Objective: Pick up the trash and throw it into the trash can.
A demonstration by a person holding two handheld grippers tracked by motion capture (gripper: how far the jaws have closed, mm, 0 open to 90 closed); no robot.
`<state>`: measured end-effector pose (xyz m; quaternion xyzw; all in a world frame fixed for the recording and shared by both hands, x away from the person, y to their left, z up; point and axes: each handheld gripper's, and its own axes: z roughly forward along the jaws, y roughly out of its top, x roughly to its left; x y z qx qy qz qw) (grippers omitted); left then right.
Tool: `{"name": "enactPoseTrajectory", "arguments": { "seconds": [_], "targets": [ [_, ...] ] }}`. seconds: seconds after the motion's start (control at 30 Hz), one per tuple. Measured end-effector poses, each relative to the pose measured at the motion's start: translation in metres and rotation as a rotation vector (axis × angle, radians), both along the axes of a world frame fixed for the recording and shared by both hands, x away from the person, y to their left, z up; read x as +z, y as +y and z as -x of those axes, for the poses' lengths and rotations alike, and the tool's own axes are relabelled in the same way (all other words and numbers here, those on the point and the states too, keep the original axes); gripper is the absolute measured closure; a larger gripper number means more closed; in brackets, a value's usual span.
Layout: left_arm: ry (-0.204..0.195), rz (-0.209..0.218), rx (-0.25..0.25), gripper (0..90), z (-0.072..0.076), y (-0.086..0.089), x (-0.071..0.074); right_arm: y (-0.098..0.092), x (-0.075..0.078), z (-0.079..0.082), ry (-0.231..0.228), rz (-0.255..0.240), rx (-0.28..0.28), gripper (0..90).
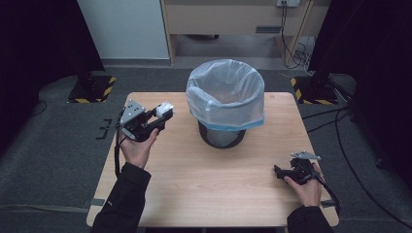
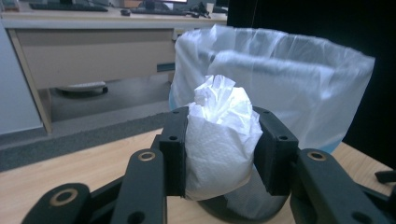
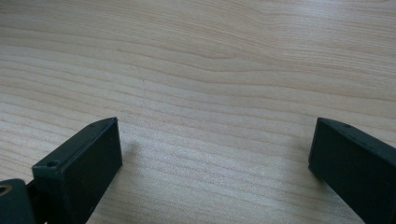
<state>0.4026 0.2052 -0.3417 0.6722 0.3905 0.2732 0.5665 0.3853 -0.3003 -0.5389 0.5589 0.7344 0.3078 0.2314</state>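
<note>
A crumpled white paper tissue [image 2: 222,135] is pinched between the two black jaws of my left gripper [image 1: 165,110], which is held above the table's left side and pointed toward the bin. The bin [image 1: 225,102] is a dark round one lined with a clear plastic bag [image 2: 299,84], standing at the table's middle back; it rises just beyond the tissue in the left gripper view. My right gripper [image 1: 278,170] rests low at the table's front right, jaws wide apart over bare wood [image 3: 210,93], with nothing between them.
The wooden table [image 1: 194,184] has free room in front of the bin and between my hands. Beyond the table are a grey floor, a desk and cables [image 1: 296,48]. Black stand feet with yellow-striped tape [image 1: 92,90] sit at either back corner.
</note>
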Motion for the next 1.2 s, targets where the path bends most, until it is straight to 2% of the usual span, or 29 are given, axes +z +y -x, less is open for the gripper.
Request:
{"name": "enactPoseTrajectory", "arguments": {
  "seconds": [0.17,0.4,0.7,0.83,1.2],
  "targets": [
    [-0.023,0.003,-0.006,59.3,-0.006,-0.012,0.017,0.000,0.000,0.000,0.000,0.000,0.000,2.6],
    [-0.041,0.010,-0.023,59.3,-0.013,-0.027,0.031,0.000,0.000,0.000,0.000,0.000,0.000,2.5],
    [-0.055,0.019,-0.038,59.3,-0.023,-0.046,0.041,0.000,0.000,0.000,0.000,0.000,0.000,2.5],
    [-0.064,0.024,-0.060,59.3,-0.030,-0.061,0.048,0.000,0.000,0.000,0.000,0.000,0.001,2.6],
    [-0.072,0.000,-0.081,59.4,-0.047,-0.092,0.056,0.000,0.000,0.000,0.000,0.000,0.001,2.5]
  ]
}}
